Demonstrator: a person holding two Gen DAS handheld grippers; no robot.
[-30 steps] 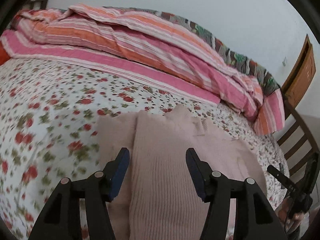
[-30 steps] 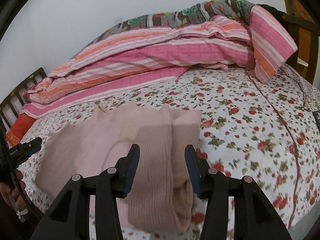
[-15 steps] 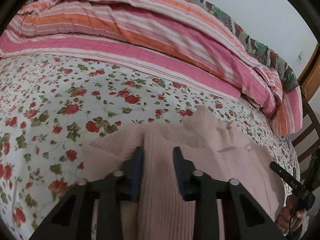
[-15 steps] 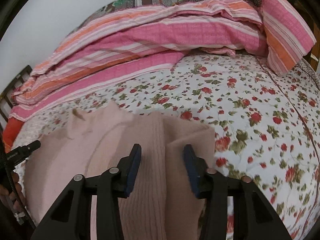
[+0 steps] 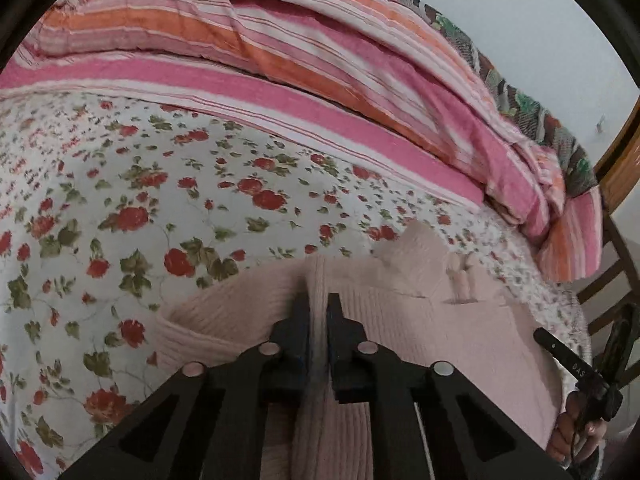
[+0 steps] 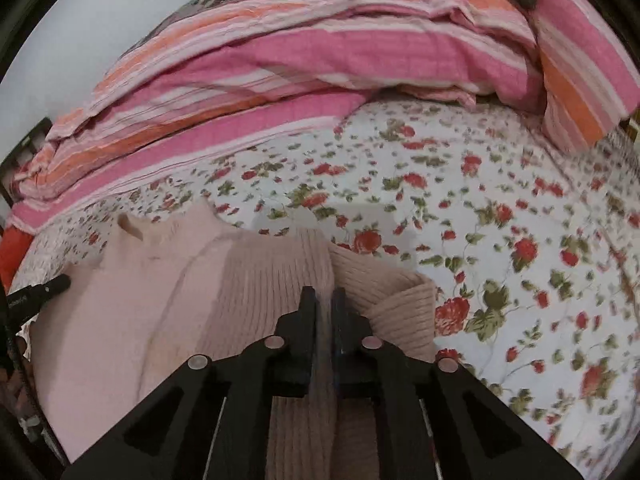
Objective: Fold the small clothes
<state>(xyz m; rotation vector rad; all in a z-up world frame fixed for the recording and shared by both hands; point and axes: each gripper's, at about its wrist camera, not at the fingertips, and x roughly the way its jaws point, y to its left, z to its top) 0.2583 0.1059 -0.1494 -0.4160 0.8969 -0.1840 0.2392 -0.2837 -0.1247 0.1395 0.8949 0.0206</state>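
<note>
A pale pink knitted sweater [image 5: 440, 340] lies on the flowered bedsheet [image 5: 120, 220], its sides folded in over the body. My left gripper [image 5: 318, 304] is shut on a raised ridge of the sweater's left folded edge. In the right wrist view the same sweater [image 6: 140, 300] fills the lower left, and my right gripper [image 6: 323, 300] is shut on a ridge of its right folded edge. The fabric between each pair of jaws is pinched up. The sweater's near hem is hidden under the grippers.
A rolled pink and orange striped quilt [image 5: 320, 80] lies along the far side of the bed, also seen in the right wrist view [image 6: 320, 60]. A wooden chair [image 5: 616, 280] stands at the right. Flowered sheet [image 6: 520, 260] extends right of the sweater.
Both grippers moved forward and down onto the sweater and closed. They were open a second ago, half closed half a second ago, and now pinch the folded edges.
</note>
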